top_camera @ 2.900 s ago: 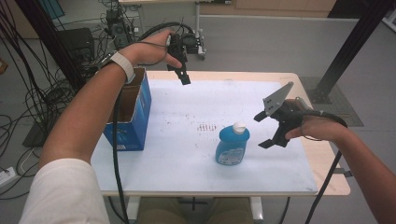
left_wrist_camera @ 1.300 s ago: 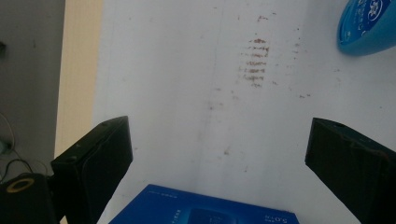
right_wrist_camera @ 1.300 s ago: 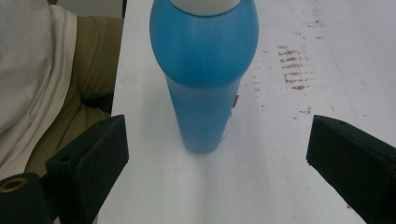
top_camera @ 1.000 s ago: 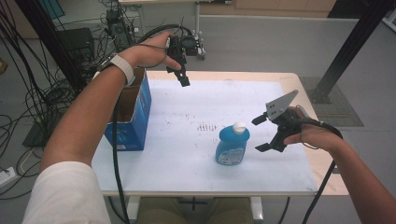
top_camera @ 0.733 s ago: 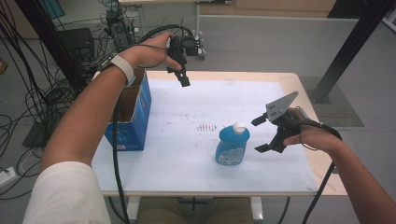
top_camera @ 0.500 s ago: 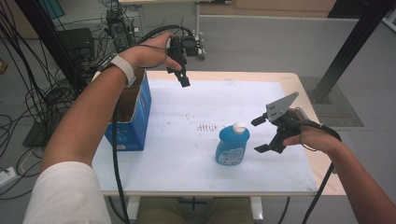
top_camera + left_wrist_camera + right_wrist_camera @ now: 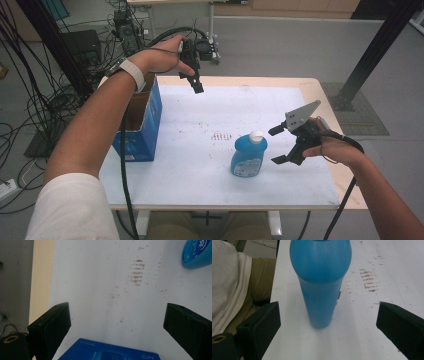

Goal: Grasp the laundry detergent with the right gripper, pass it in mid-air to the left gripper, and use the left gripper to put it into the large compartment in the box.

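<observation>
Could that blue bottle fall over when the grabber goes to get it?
It might. The blue bottle stands upright, tall and narrow, and the right gripper comes at it from the side with its jaws open, so one jaw could hit first and tip it. It also stands fairly near the table's front edge, so a knocked bottle could roll off.

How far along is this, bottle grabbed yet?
Not yet. Done: nothing looks moved; the blue bottle stands upright on the white table, and the open blue box sits at the table's left edge. In hand: the right claw is open beside the bottle, which stands between and ahead of its jaws, untouched. The left claw hangs open above the table's far side. Left: close on the bottle, presumably box it.
</observation>
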